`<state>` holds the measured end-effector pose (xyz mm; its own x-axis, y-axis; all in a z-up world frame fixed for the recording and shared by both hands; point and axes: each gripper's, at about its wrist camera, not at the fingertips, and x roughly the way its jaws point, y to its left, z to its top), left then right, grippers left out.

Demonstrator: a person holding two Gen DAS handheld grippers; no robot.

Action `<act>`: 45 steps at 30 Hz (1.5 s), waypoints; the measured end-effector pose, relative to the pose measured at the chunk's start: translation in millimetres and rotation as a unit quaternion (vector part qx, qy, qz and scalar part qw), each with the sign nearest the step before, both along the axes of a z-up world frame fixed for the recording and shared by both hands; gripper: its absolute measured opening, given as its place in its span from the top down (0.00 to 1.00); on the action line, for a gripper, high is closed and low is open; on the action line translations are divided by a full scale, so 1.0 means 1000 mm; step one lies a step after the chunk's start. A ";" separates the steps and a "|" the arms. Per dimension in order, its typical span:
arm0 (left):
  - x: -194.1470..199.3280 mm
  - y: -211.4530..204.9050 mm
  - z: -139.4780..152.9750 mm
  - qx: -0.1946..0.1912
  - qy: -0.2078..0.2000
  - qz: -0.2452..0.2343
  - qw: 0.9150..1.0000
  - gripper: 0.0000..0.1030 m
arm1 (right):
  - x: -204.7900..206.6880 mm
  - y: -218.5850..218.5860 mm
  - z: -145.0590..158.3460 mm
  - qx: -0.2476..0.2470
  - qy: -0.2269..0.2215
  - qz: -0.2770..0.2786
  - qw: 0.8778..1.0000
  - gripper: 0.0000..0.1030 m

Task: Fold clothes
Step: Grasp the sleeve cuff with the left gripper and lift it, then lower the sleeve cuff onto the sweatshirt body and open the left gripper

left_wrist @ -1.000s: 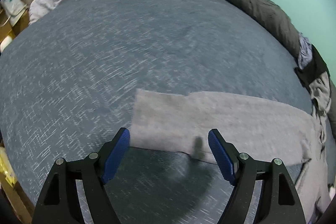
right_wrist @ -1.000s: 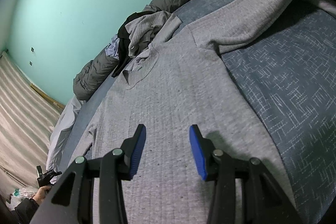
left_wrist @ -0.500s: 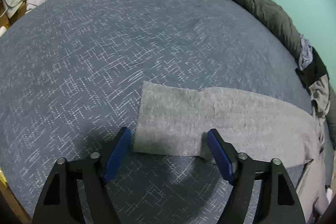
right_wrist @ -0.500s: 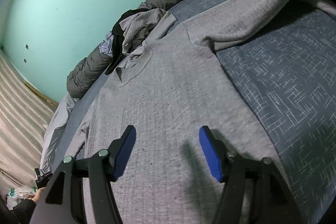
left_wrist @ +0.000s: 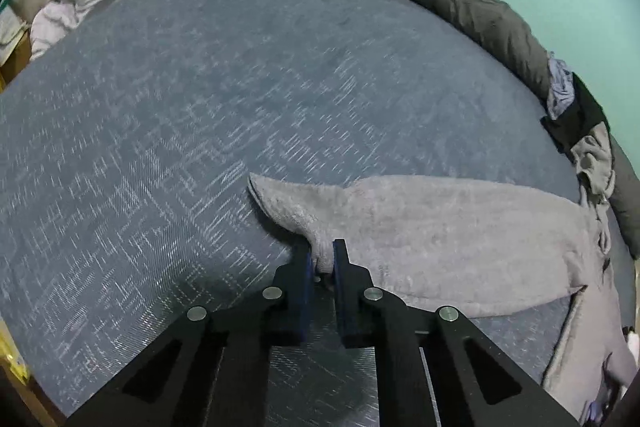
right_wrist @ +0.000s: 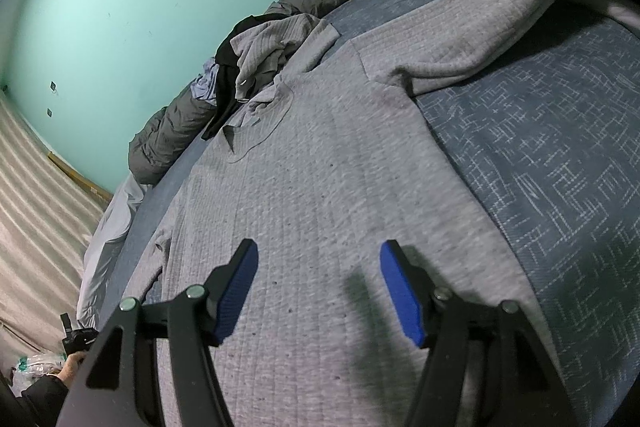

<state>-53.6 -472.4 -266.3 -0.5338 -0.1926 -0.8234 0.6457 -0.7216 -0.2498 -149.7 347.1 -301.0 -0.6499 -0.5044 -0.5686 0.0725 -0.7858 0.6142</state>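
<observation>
Step in hand: sleeve fold. Left tongs (left_wrist: 322,259) pinch the cuff of the grey knit long-sleeved sweater (right_wrist: 320,187), spread flat on the blue patterned bed (left_wrist: 200,87). Right tongs (right_wrist: 316,291) hover spread over the torso. Next move: carry the cuff across the torso.

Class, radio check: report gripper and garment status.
Left gripper shut on sleeve cuff. Right gripper open over grey knit sweater. Nothing blocking.
</observation>
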 end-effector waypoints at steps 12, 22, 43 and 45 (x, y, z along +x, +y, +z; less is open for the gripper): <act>-0.050 0.053 0.119 -0.039 0.079 -0.082 0.993 0.91 | -0.002 0.009 0.001 -0.001 -0.008 -0.004 1.000 0.37; -0.121 0.199 0.209 -0.043 0.127 -0.205 0.969 0.91 | -0.007 0.015 -0.002 0.055 -0.042 -0.005 0.998 0.22; -0.222 0.528 0.237 -0.025 0.135 -0.443 0.886 0.91 | -0.011 0.059 0.008 0.060 -0.033 -0.044 0.997 0.16; -0.221 0.558 0.233 -0.022 0.132 -0.465 0.875 0.91 | -0.011 0.060 0.008 0.060 -0.033 -0.046 0.997 0.16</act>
